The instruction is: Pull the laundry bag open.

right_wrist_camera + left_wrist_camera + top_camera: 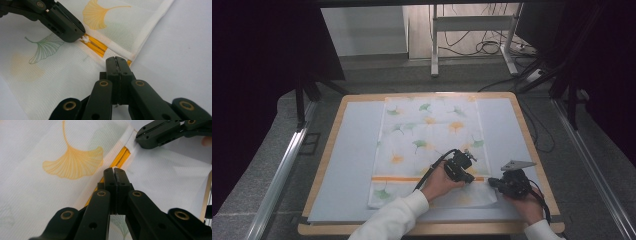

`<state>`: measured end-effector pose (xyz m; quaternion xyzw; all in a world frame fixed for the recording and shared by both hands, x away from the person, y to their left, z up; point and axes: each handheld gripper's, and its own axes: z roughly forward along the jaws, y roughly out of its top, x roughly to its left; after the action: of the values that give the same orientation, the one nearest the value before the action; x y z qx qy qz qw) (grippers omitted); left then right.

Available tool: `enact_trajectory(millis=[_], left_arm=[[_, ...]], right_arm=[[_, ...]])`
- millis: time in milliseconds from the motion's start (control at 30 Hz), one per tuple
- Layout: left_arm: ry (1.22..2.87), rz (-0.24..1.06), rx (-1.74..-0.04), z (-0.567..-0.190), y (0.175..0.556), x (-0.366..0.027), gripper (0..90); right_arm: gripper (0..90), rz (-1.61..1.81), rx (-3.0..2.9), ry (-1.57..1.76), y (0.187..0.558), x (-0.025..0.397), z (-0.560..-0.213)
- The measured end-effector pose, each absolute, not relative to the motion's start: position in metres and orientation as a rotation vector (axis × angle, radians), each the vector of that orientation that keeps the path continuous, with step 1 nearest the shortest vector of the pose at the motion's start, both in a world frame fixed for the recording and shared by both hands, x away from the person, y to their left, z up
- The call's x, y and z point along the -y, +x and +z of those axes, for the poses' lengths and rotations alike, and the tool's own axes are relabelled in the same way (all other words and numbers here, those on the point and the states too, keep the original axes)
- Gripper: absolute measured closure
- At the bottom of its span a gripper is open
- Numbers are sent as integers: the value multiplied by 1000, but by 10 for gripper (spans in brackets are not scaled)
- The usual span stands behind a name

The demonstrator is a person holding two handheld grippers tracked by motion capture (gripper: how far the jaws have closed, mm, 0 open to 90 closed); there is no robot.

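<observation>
A white cloth point(432, 130) printed with green and yellow ginkgo leaves lies flat on a pale mat point(354, 150). Its near part is folded, and an orange stripe point(397, 178) shows along the fold. My left gripper point(471, 178) is shut, pinching the cloth's hem point(110, 162) over the orange stripe point(122, 157). My right gripper point(491, 182) is shut on the cloth's right edge point(135, 53), just beside the stripe's end. The two tips are close together, with the right gripper point(137, 139) ahead in the left gripper view and the left gripper point(80, 37) ahead in the right gripper view.
The mat covers a wooden table point(452, 229) with rounded corners. Bare mat point(502, 130) lies to the right of the cloth. Behind the table stand a metal frame point(434, 45) and floor cables point(487, 47). Metal rails point(277, 180) run along both sides.
</observation>
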<state>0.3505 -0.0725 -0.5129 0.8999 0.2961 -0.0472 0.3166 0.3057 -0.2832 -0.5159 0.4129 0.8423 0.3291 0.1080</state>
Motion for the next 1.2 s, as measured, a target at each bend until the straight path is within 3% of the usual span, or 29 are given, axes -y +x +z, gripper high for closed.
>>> enact_trajectory(millis=[1200], left_arm=[[2378,-109,-811,-514,348,37,900]], right_arm=[[898,981,-2478,1221,306,284,-516]])
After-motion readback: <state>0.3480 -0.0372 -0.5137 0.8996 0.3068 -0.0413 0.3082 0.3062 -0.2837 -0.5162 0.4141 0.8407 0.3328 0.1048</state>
